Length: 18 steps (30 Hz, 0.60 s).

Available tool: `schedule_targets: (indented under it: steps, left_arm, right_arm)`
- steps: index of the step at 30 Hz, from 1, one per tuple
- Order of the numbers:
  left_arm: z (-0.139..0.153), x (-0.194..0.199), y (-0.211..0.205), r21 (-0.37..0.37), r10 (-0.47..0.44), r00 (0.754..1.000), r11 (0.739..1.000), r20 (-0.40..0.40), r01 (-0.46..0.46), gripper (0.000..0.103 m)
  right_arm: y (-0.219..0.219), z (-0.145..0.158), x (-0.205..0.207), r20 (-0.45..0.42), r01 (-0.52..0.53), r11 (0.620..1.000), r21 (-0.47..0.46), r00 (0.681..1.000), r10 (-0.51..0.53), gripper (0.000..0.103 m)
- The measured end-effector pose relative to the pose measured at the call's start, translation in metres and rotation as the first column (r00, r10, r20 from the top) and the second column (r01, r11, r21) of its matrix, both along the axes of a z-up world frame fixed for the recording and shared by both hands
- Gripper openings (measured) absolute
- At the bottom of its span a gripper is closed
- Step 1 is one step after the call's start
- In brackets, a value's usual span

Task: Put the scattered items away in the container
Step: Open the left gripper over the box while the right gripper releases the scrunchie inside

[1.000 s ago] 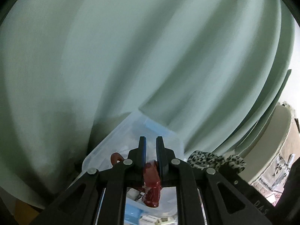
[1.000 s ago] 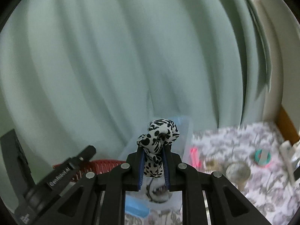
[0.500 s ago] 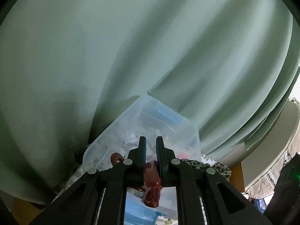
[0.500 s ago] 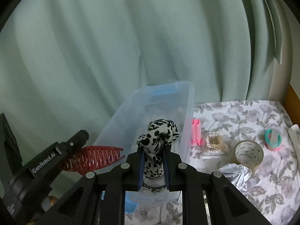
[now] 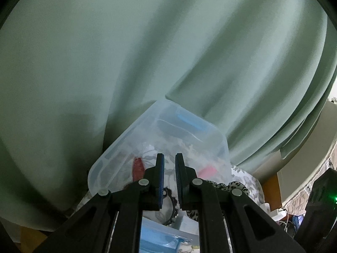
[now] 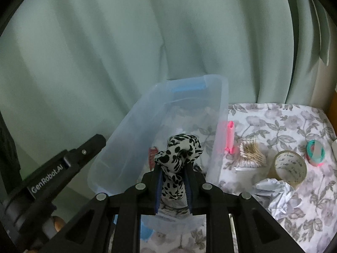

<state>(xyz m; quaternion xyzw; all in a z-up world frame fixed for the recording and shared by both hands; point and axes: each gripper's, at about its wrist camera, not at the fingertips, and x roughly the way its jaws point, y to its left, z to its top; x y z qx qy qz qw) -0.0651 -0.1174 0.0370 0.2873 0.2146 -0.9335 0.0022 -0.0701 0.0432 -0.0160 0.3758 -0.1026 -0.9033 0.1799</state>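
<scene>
Left wrist view: my left gripper (image 5: pixel 169 158) hangs over the clear container (image 5: pixel 118 143) in the lower middle of the frame, fingers nearly together with nothing between them. The red hair claw (image 5: pixel 138 166) lies inside, just left of them.

In the right wrist view my right gripper (image 6: pixel 173 168) is bottom centre, above the container's near end, so a release should drop the spotted scrunchie (image 6: pixel 179 154) inside. Its jaws have just been opening, the scrunchie bunched between the pads. At right, cotton swabs (image 6: pixel 251 154) and a tape roll (image 6: pixel 290 166) wait on the cloth.
</scene>
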Motion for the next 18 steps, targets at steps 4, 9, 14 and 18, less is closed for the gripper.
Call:
schedule_targets:
  steps: [4, 9, 14, 18]
  left_arm:
    - [0.009, 0.006, 0.007, -0.018, -0.01, 1.0, 1.0, -0.014, 0.01, 0.01]
    - [0.018, 0.013, 0.015, -0.042, -0.01, 1.0, 0.999, -0.002, 0.01, 0.053]
    - [0.033, 0.026, 0.026, -0.075, -0.007, 1.0, 0.997, -0.022, 0.005, 0.073]
    - [0.049, 0.038, 0.039, -0.104, -0.029, 0.998, 0.994, -0.047, 0.024, 0.08]
  right_arm:
    - [0.01, 0.004, 0.004, -0.01, 0.024, 1.0, -0.01, 1.0, -0.024, 0.037]
    - [0.018, 0.014, 0.014, -0.047, 0.029, 0.999, -0.023, 0.998, -0.03, 0.055]
    - [0.029, 0.025, 0.029, -0.059, 0.055, 0.998, -0.039, 0.997, -0.058, 0.058]
    - [0.046, 0.037, 0.045, -0.076, 0.095, 0.993, -0.067, 0.992, -0.101, 0.061]
